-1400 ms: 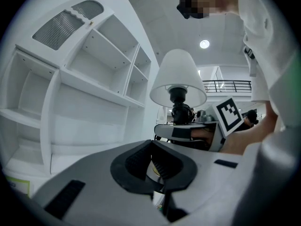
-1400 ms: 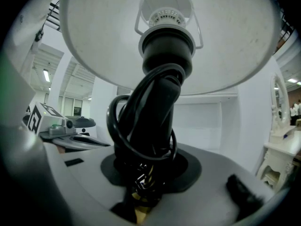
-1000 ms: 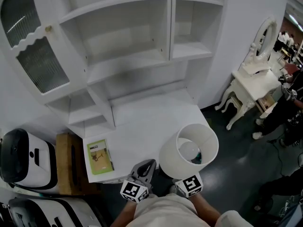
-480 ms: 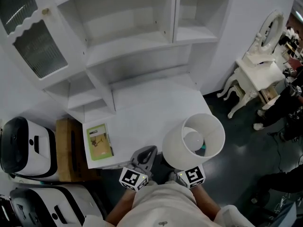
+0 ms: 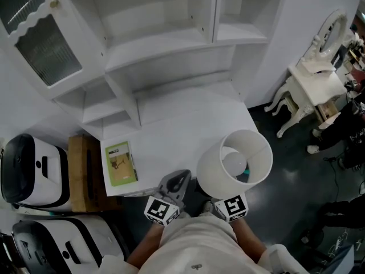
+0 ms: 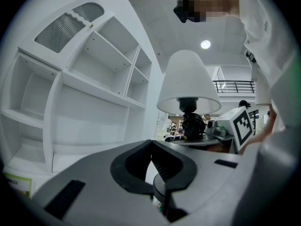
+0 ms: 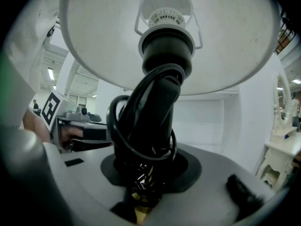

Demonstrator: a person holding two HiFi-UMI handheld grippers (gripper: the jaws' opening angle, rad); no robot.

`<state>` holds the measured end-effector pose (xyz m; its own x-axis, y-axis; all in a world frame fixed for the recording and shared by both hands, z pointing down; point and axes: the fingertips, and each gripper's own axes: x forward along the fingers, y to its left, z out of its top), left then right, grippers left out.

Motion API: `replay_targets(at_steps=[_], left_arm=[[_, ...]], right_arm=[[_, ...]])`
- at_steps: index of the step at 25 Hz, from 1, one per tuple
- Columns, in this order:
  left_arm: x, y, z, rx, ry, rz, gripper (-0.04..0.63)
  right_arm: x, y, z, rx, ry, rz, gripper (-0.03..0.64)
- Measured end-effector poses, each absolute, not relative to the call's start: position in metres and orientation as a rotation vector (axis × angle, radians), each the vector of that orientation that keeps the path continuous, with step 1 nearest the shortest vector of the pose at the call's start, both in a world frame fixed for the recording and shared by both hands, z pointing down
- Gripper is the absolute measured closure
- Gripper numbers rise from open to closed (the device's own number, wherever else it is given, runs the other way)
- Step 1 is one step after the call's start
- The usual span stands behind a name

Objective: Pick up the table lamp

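Observation:
The table lamp (image 5: 234,164) has a white shade and a black stem (image 7: 155,112) with a black cable wound round it. It hangs in the air off the desk's front right corner. My right gripper (image 7: 143,173) is shut on the stem's lower part. In the head view the shade hides its jaws and only the marker cube (image 5: 231,207) shows. My left gripper (image 5: 181,178) is held level beside it at the desk's front edge, jaws shut with nothing between them. The lamp (image 6: 188,86) shows to its right in the left gripper view.
A white desk (image 5: 182,130) with shelves (image 5: 165,44) and a glass cabinet door (image 5: 43,44) stands ahead. A green booklet (image 5: 120,163) lies at its front left. Left of it are a wooden stand (image 5: 80,173) and white-and-black machines (image 5: 31,170). A white dressing table (image 5: 316,84) stands at right.
The head view has shifted a little. The lamp in my right gripper sits slightly higher in the picture, and the left gripper has kept its place.

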<state>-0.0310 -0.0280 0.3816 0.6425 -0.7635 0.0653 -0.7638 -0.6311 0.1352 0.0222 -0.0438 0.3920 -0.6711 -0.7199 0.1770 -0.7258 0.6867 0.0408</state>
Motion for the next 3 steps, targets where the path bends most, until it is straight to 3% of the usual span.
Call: replay_targets(at_steps=[3], left_arm=[[-0.0315,-0.0295,0.3814,2.706,-1.272,-0.001,0.585]], right_arm=[[0.0243,-0.0480,0.3918,1.185,-2.710,0.034,0.503]])
